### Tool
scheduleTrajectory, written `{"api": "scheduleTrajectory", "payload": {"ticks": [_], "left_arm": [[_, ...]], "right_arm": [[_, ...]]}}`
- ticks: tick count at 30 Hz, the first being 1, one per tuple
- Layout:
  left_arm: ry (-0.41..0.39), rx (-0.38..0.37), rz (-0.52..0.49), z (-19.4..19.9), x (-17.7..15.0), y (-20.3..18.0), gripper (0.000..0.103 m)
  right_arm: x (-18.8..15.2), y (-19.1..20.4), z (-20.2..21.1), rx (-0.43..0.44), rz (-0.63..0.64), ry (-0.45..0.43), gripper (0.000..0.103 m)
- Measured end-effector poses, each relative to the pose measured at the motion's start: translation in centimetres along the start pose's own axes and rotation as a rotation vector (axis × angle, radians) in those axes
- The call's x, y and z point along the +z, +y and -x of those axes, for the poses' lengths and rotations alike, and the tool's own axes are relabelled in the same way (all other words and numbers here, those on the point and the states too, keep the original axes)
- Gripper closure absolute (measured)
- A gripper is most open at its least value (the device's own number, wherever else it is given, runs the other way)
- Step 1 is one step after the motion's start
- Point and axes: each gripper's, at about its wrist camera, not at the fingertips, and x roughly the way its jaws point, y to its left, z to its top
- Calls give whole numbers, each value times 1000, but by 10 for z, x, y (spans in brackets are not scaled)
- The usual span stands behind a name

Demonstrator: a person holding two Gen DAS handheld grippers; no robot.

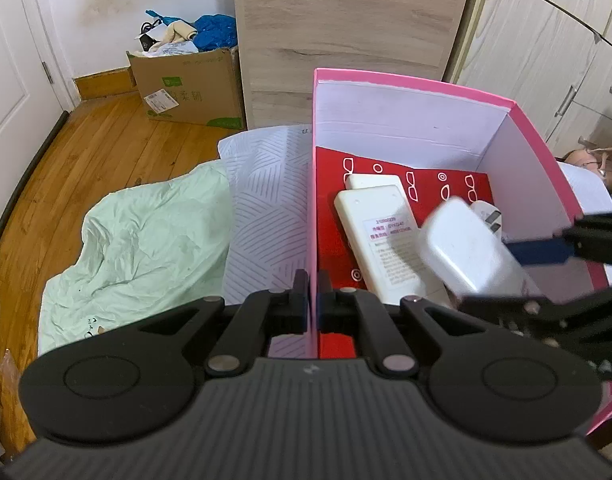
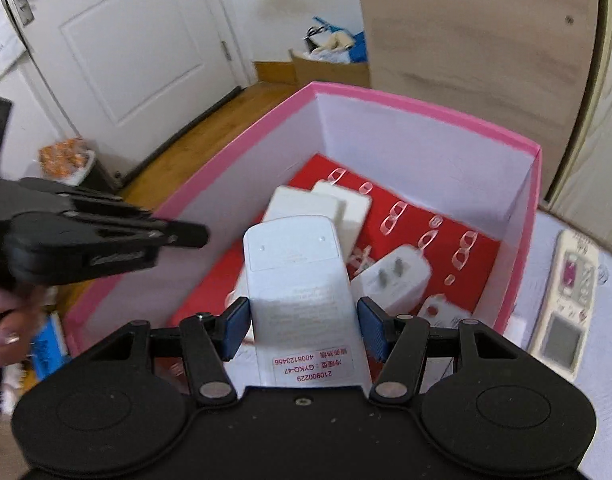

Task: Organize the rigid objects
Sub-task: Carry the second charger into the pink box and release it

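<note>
A pink box (image 1: 409,80) with white inner walls and a red floor stands on the bed. My left gripper (image 1: 313,280) is shut on its thin left wall, and it shows in the right wrist view as the left gripper (image 2: 200,236) pinching that rim. My right gripper (image 2: 304,320) is shut on a white remote (image 2: 298,276), held back side up over the box; from the left wrist view this held remote (image 1: 461,252) is blurred. Inside lie another white remote (image 1: 379,240), a white block under it (image 1: 371,181) and a white plug adapter (image 2: 393,276).
A remote with a screen (image 2: 565,300) lies face up on the white patterned cover right of the box. A green sheet (image 1: 138,240) covers the bed at left. A cardboard box (image 1: 190,88), a wooden cabinet (image 1: 345,32) and a white door (image 2: 126,48) stand behind.
</note>
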Motion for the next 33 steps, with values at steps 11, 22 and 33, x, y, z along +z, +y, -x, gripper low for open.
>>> {"api": "scheduleTrajectory", "payload": {"ticks": [11, 22, 33], "left_arm": [[0, -9, 8, 0, 1, 2, 100], [0, -19, -2, -3, 0, 3, 99], [-3, 2, -15, -5, 0, -3, 100]], "right_arm": [[22, -4, -18, -171, 53, -38, 39], [15, -15, 29, -26, 28, -30, 33], [-17, -80, 130, -61, -92, -161, 33]]}}
